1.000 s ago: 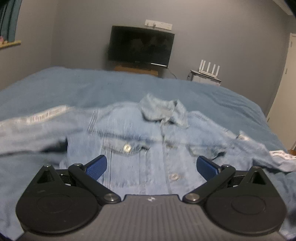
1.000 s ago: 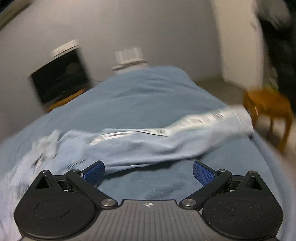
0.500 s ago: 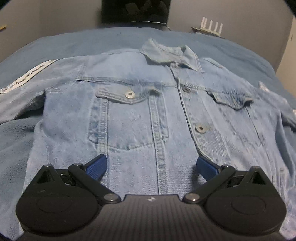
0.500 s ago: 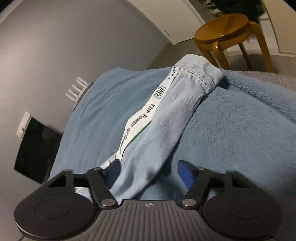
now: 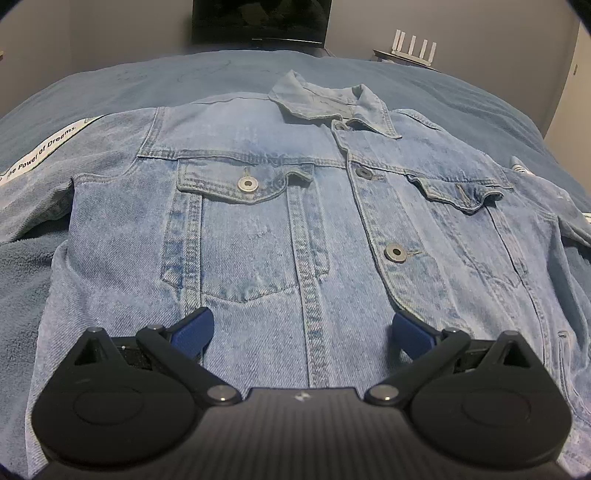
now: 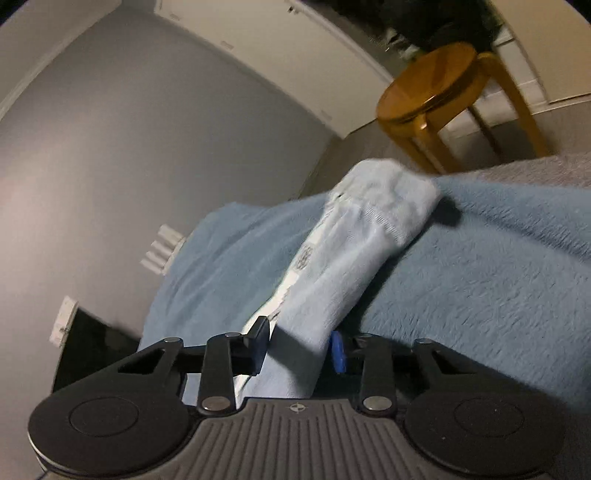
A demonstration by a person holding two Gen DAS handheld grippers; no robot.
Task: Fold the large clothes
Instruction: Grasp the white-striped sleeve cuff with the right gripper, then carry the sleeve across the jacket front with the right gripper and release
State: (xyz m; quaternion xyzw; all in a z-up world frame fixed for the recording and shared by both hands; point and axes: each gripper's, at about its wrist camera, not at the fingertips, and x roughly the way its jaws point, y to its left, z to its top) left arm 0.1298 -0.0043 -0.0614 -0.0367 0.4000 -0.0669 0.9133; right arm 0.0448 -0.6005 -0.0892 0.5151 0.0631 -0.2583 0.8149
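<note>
A light blue denim jacket [image 5: 295, 221] lies front up and buttoned on the bed, collar at the far end. Its left sleeve [image 5: 37, 166] with a white lettered stripe stretches off to the left. My left gripper [image 5: 301, 332] hovers open just above the jacket's lower front, with nothing between its blue pads. In the right wrist view, the other sleeve [image 6: 351, 258] runs away from me to its cuff [image 6: 391, 199] near the bed's edge. My right gripper [image 6: 298, 349] is closing on that sleeve, and both pads touch the cloth.
A blue fleece blanket [image 5: 110, 85] covers the bed under the jacket. A wooden stool [image 6: 436, 85] stands on the floor past the bed's edge, by a white door. A dark TV [image 5: 258, 18] and a white router [image 5: 413, 42] are at the far wall.
My left gripper sank closer to the jacket and tipped downward, then held still. My right gripper rolled, came down onto the sleeve, and its jaws narrowed from wide open until they met the cloth.
</note>
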